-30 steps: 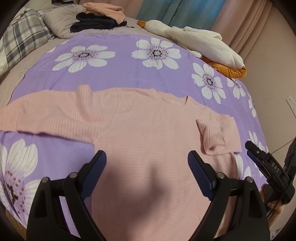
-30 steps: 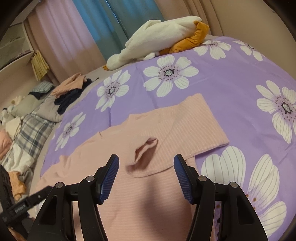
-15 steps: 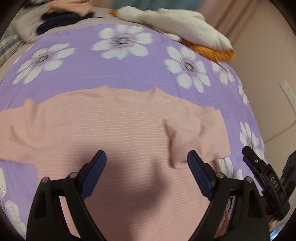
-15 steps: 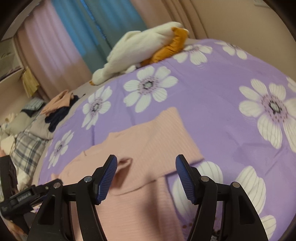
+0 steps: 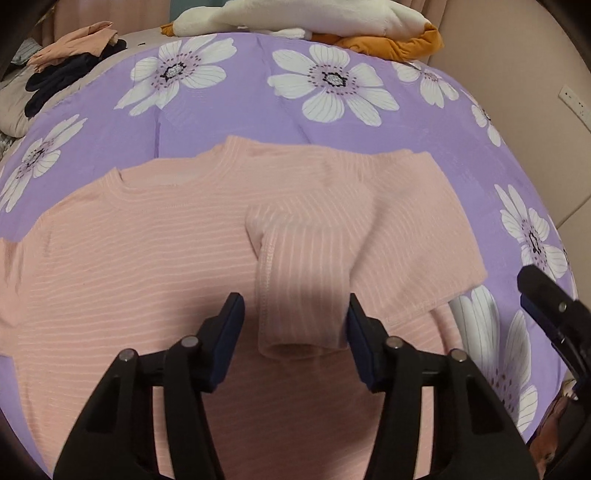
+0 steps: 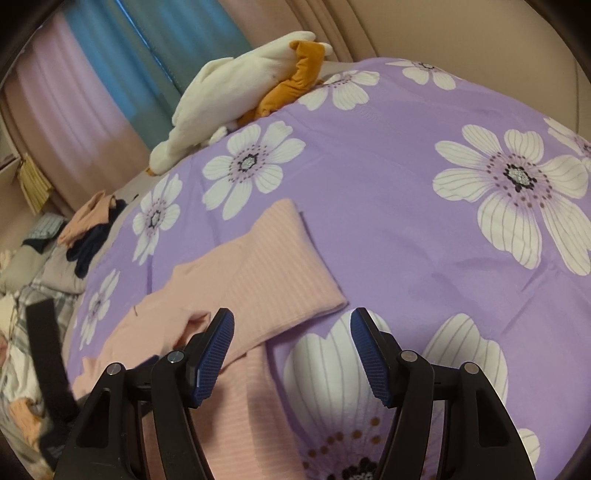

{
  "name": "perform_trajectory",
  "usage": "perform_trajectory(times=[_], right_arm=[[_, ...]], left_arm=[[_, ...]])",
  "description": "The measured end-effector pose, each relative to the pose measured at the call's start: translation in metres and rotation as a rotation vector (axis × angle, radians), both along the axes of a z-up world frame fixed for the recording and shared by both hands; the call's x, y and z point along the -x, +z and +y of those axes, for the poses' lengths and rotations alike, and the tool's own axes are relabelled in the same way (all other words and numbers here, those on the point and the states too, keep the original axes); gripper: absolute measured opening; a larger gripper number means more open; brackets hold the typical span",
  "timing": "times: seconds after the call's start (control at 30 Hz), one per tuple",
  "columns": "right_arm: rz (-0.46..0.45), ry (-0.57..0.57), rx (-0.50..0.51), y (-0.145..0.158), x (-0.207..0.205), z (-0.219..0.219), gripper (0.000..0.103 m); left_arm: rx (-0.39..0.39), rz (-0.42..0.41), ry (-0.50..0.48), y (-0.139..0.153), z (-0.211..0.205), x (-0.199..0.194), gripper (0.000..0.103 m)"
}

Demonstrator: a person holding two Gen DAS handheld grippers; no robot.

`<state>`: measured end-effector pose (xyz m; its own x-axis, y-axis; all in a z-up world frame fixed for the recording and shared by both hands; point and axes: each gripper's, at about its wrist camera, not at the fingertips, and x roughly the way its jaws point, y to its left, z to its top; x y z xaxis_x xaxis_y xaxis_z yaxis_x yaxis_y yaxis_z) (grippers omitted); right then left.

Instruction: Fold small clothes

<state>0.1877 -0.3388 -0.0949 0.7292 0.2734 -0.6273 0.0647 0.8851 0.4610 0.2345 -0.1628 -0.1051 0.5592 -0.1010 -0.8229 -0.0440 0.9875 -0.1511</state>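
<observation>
Left wrist view: the pink sweater (image 5: pixel 147 266) lies flat, front down or up I cannot tell, on the purple flowered bedspread (image 5: pixel 258 110), neckline toward 11 o'clock. One sleeve (image 5: pixel 388 236) is folded in across the body, and its cuff (image 5: pixel 299 325) sits right between the pads of the left gripper (image 5: pixel 295 332). The jaws are closing around that cuff; the pad at 3 o'clock looks just at its edge, the other stands a little apart, so nothing is pinched yet. The right gripper (image 5: pixel 554 317) shows at the 3 o'clock edge of the frame. A white and orange plush pile (image 5: pixel 325 22) lies at 12 o'clock, spare clothes (image 5: pixel 70 62) at 10 o'clock.

Right wrist view: the right gripper (image 6: pixel 291 354) hangs with jaws apart and empty, above the folded sleeve's outer edge (image 6: pixel 280 269) and the bedspread (image 6: pixel 406 229).

To do this step well, I would judge: let the left pads catch both layers of the cuff near its open end, not the body cloth beneath, then lift only slightly so the fold line at the shoulder keeps straight. The right gripper could steady the fold edge at 9 o'clock of its own view
</observation>
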Motion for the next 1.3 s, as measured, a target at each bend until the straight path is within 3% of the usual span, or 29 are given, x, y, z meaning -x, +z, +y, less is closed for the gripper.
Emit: perform_trajectory(times=[0.1,0.17,0.23,0.63,0.9,1.03,1.3], right_arm=[[0.01,-0.009,-0.008,-0.003,0.0,-0.002,0.065],[0.013,-0.008,-0.01,-0.004,-0.001,-0.002,0.065],[0.012,-0.003,-0.009,-0.004,0.0,-0.001,0.065],[0.01,0.01,-0.011,-0.004,-0.003,-0.001,0.065],[0.02,0.051,-0.027,-0.011,-0.009,0.008,0.065],[0.035,0.091,-0.04,-0.016,-0.013,0.017,0.065],[0.054,0.154,-0.023,-0.02,-0.017,0.036,0.065]], left_arm=[[0.012,-0.002,-0.004,-0.002,0.0,-0.005,0.038],[0.006,-0.01,0.018,-0.001,0.005,-0.01,0.016],[0.02,-0.015,0.037,0.001,0.011,-0.013,0.014],[0.139,-0.12,0.16,0.043,0.056,-0.009,0.012],[0.178,-0.184,0.258,0.07,0.1,0.006,0.012],[0.206,-0.193,0.306,0.072,0.121,0.017,0.012],[0.268,-0.131,0.393,0.05,0.154,0.03,0.012]])
